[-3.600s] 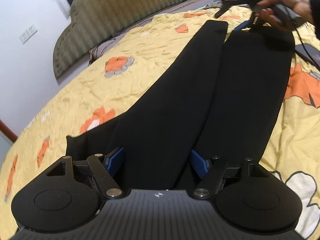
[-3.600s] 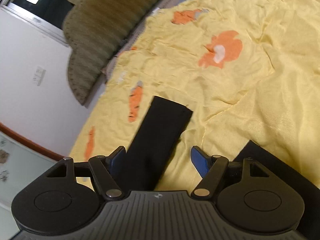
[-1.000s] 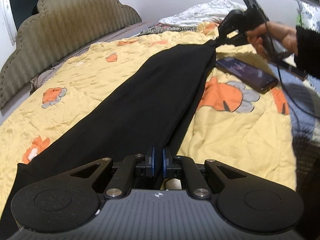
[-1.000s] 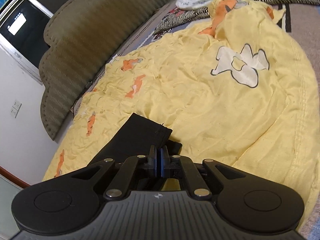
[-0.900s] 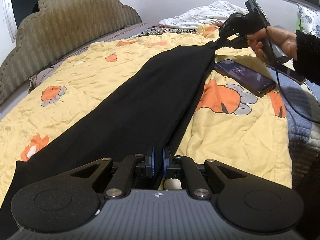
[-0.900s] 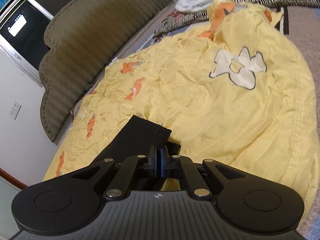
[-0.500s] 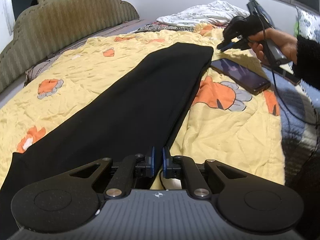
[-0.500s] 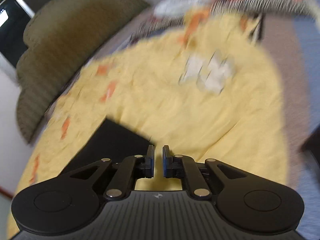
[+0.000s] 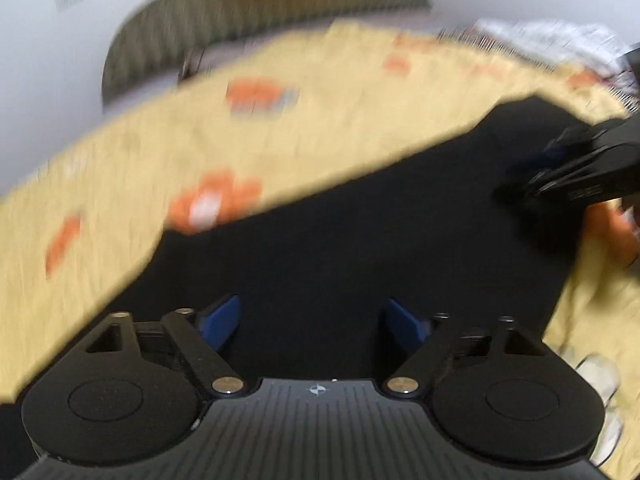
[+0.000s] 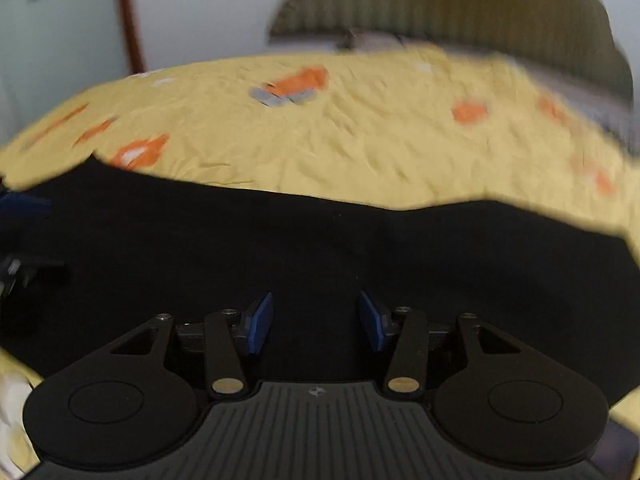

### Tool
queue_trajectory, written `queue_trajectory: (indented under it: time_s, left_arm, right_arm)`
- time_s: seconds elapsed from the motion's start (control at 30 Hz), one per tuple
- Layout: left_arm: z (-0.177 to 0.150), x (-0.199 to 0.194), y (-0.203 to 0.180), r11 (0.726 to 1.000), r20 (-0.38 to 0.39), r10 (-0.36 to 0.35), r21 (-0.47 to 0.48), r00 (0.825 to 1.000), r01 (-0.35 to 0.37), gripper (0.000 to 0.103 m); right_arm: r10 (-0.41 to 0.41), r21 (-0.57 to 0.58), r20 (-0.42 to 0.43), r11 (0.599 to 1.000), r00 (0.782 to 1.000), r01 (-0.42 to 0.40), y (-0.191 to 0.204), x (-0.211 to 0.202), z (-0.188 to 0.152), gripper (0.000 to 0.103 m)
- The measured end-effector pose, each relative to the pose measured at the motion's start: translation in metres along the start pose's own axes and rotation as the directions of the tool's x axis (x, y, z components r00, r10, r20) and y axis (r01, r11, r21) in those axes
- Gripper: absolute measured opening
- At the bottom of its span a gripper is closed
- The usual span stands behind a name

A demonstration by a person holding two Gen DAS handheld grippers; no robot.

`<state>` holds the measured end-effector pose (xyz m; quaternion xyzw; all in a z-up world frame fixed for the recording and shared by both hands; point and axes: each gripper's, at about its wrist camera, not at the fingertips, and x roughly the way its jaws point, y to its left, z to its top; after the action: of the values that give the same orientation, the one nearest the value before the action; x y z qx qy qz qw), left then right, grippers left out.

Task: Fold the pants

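The yellow bedspread (image 10: 360,140) fills both views, and the black pants (image 10: 320,248) lie flat across it as one long band, running from nine o'clock to three o'clock in the right wrist view. The left gripper (image 9: 312,320) and right gripper (image 10: 316,320) hover over the cloth with jaws opening and nothing between the blue pads. Judging by this, the lengthwise fold is laid, and next comes gripping one end to carry it over.

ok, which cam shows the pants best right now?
Right wrist: the pants run edge to edge as a black band, less blurred. Left wrist shows them smeared, partly behind the right tool.
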<state>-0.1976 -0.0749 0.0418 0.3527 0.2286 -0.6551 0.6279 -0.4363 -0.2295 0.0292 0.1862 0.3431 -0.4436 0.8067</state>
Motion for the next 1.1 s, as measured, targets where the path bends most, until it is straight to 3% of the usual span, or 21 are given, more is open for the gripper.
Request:
queue_trajectory:
  time_s: [0.03, 0.1, 0.2, 0.23, 0.3, 0.43, 0.53, 0.63, 0.7, 0.77, 0.83, 0.93, 1.03, 1.1]
  left_arm:
    - [-0.004, -0.002, 0.004, 1.0, 0.003, -0.01, -0.015, 1.0, 0.01, 0.08]
    - [-0.006, -0.013, 0.008, 0.999, 0.041, -0.028, -0.036, 0.999, 0.029, 0.082]
    - [-0.005, -0.016, 0.015, 0.998, 0.039, -0.002, -0.066, 0.999, 0.005, 0.09]
    - [-0.005, -0.011, 0.015, 0.998, 0.005, -0.002, -0.061, 1.0, 0.002, 0.087]
    - [-0.012, -0.013, 0.017, 0.997, -0.031, 0.029, -0.071, 0.999, -0.031, 0.087]
    - [-0.035, -0.054, 0.044, 0.972, -0.004, 0.116, -0.204, 0.993, -0.115, 0.09]
    - [-0.06, -0.067, 0.074, 0.934, -0.09, 0.193, -0.289, 0.977, -0.211, 0.092]
    - [-0.08, -0.073, 0.085, 0.929, -0.118, 0.215, -0.282, 0.969, -0.241, 0.094]
    - [-0.083, -0.082, 0.082, 0.931, -0.117, 0.233, -0.26, 0.965, -0.256, 0.093]
    - [-0.083, -0.093, 0.081, 0.925, -0.099, 0.276, -0.243, 0.956, -0.292, 0.092]
    - [-0.087, -0.106, 0.087, 0.901, -0.088, 0.338, -0.257, 0.937, -0.35, 0.092]
    - [-0.096, -0.123, 0.106, 0.822, -0.115, 0.444, -0.342, 0.889, -0.455, 0.092]
    - [-0.111, -0.144, 0.132, 0.725, -0.16, 0.51, -0.449, 0.845, -0.522, 0.092]
    - [-0.119, -0.159, 0.147, 0.673, -0.189, 0.538, -0.49, 0.821, -0.554, 0.092]
  right_arm:
    - [-0.032, -0.016, -0.004, 0.999, 0.999, 0.032, 0.003, -0.005, -0.001, 0.058]
    - [-0.089, -0.025, 0.025, 0.996, 0.996, 0.089, 0.01, -0.017, 0.003, 0.058]
    - [0.013, -0.068, 0.053, 0.998, 0.999, -0.009, 0.028, -0.023, 0.016, 0.061]
    - [0.061, -0.104, 0.037, 0.993, 0.997, -0.057, 0.037, -0.018, 0.018, 0.068]
    - [0.079, -0.204, -0.031, 0.975, 0.996, -0.083, 0.057, 0.0, 0.014, 0.07]
    - [0.001, -0.288, 0.054, 0.957, 0.999, 0.015, 0.077, -0.011, 0.014, 0.071]
    - [0.105, -0.306, 0.084, 0.949, 0.991, -0.074, 0.098, -0.02, 0.021, 0.071]
    - [0.256, -0.309, 0.035, 0.922, 0.966, -0.233, 0.123, -0.013, 0.023, 0.071]
    - [0.269, -0.349, -0.008, 0.902, 0.963, -0.255, 0.139, -0.004, 0.018, 0.071]
    - [0.215, -0.396, 0.004, 0.897, 0.977, -0.196, 0.149, -0.002, 0.012, 0.071]
    - [0.241, -0.374, 0.029, 0.903, 0.97, -0.212, 0.153, -0.011, 0.017, 0.071]
    - [0.354, -0.365, 0.051, 0.877, 0.934, -0.313, 0.172, -0.02, 0.027, 0.072]
    - [0.447, -0.434, 0.026, 0.811, 0.894, -0.393, 0.206, -0.021, 0.035, 0.071]
    - [0.522, -0.493, 0.004, 0.743, 0.853, -0.452, 0.233, -0.023, 0.036, 0.071]
